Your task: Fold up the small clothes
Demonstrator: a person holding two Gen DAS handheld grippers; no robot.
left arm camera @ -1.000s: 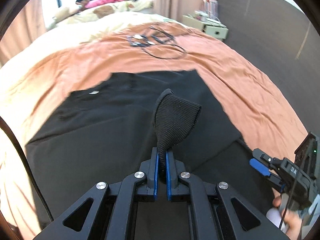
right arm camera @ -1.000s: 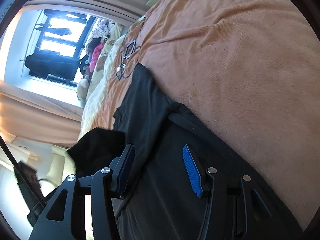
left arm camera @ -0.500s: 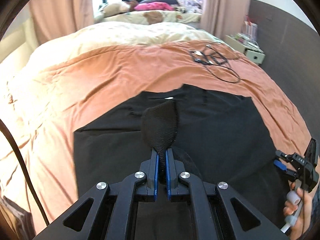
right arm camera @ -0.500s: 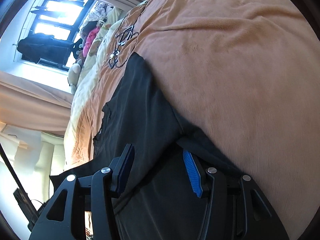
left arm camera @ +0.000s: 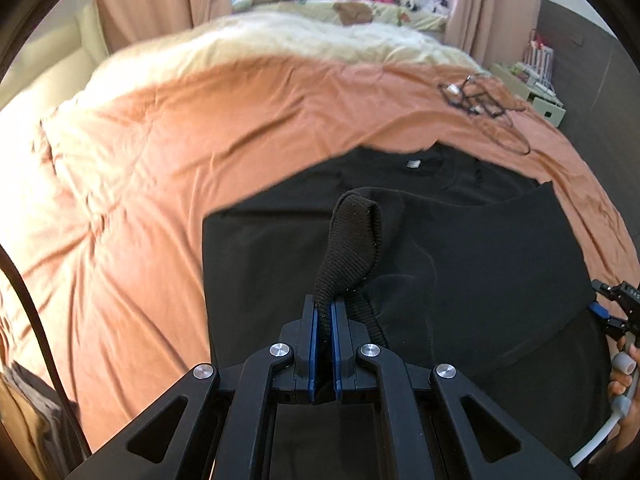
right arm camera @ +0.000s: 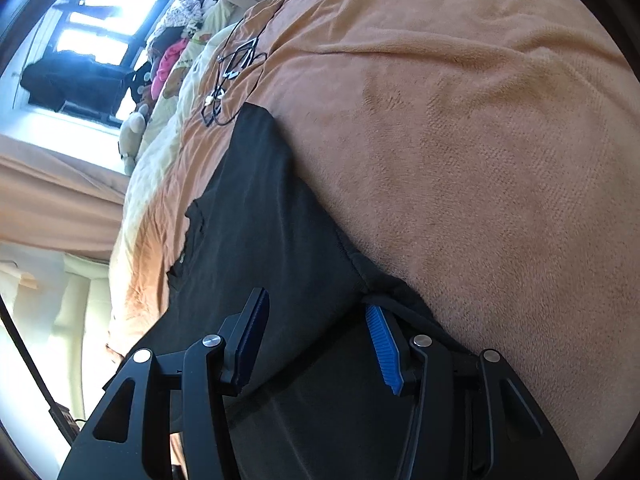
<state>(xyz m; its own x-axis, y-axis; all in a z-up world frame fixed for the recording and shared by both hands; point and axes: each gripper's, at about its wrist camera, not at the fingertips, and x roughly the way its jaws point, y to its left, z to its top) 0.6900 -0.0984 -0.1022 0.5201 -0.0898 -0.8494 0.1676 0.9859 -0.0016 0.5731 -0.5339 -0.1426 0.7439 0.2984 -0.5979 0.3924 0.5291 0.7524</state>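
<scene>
A black sweatshirt [left arm camera: 460, 248] lies spread on the orange blanket [left arm camera: 168, 168], neck label away from me. My left gripper [left arm camera: 325, 312] is shut on its ribbed black cuff [left arm camera: 352, 248], which stands up from the jaws above the body of the garment. My right gripper [right arm camera: 316, 336] is open and empty, tilted sideways, hovering over the right edge of the sweatshirt [right arm camera: 256, 240]. It also shows at the right edge of the left wrist view [left arm camera: 612, 312].
A tangle of black cables [left arm camera: 480, 104] lies on the blanket beyond the sweatshirt, also in the right wrist view [right arm camera: 232, 68]. A cream duvet [left arm camera: 280, 40] and soft toys sit at the bed's far end by the window. A nightstand [left arm camera: 540, 92] stands at the right.
My left gripper has carried the cuff leftward and back over the sweatshirt, so more blanket shows on the left. The right gripper stays open and has shifted slightly along the garment's right edge.
</scene>
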